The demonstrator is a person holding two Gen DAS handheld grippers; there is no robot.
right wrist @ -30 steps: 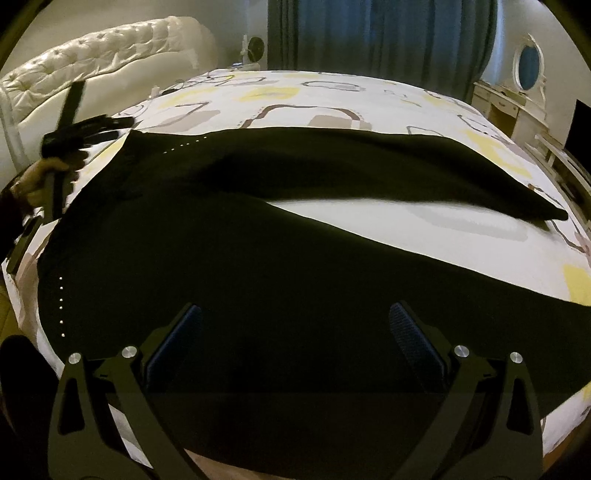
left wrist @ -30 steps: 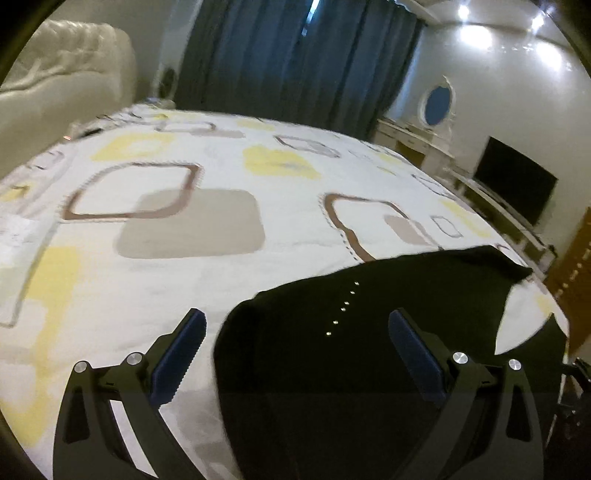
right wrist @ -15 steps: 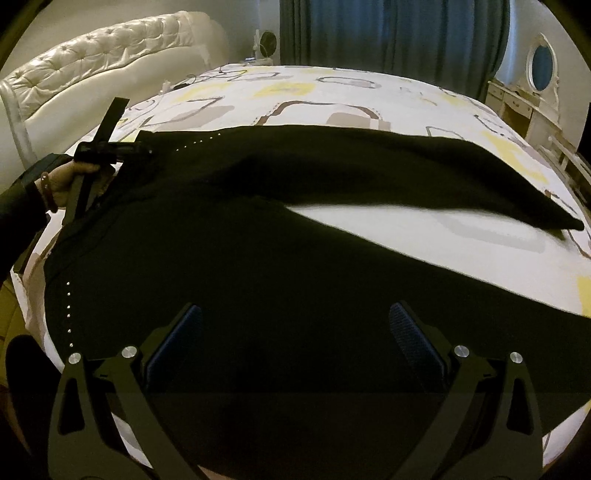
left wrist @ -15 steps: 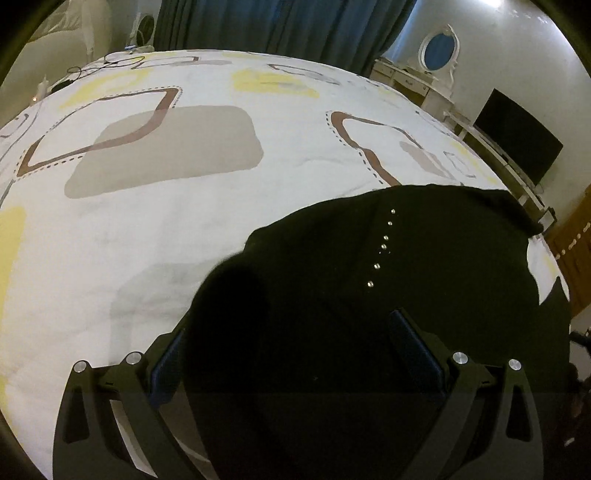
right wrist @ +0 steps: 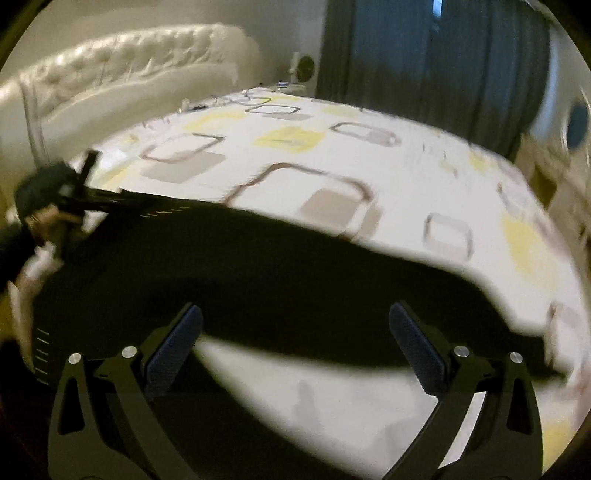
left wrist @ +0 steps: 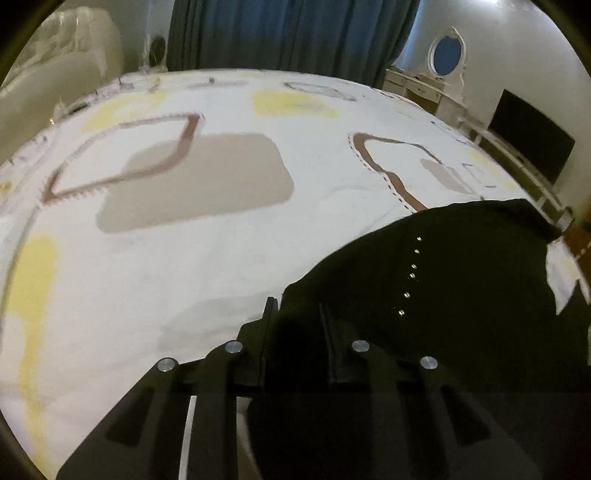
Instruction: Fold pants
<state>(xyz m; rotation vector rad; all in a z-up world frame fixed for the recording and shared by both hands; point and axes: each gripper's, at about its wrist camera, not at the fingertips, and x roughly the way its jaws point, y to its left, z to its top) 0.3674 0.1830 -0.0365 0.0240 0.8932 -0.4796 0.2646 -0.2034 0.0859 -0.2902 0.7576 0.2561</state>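
Note:
Black pants (left wrist: 461, 280) with a row of small silver studs lie on a bed (left wrist: 184, 258) with a white patterned cover. My left gripper (left wrist: 295, 317) is shut on a corner of the pants at the waist end. In the right wrist view the pants (right wrist: 258, 266) spread wide across the bed, both legs running right. My right gripper (right wrist: 295, 332) is open and empty, hovering over the pants. The left gripper (right wrist: 79, 199) and the hand holding it show at the far left there, pinching the fabric.
A white tufted headboard (right wrist: 129, 74) stands at the left, dark blue curtains (left wrist: 295, 33) behind the bed. A dresser with an oval mirror (left wrist: 445, 55) and a black TV (left wrist: 528, 151) stand at the right.
My left gripper closed from open onto the pants corner and lifted slightly. My right gripper stayed open and swung up and right; the view is blurred with motion.

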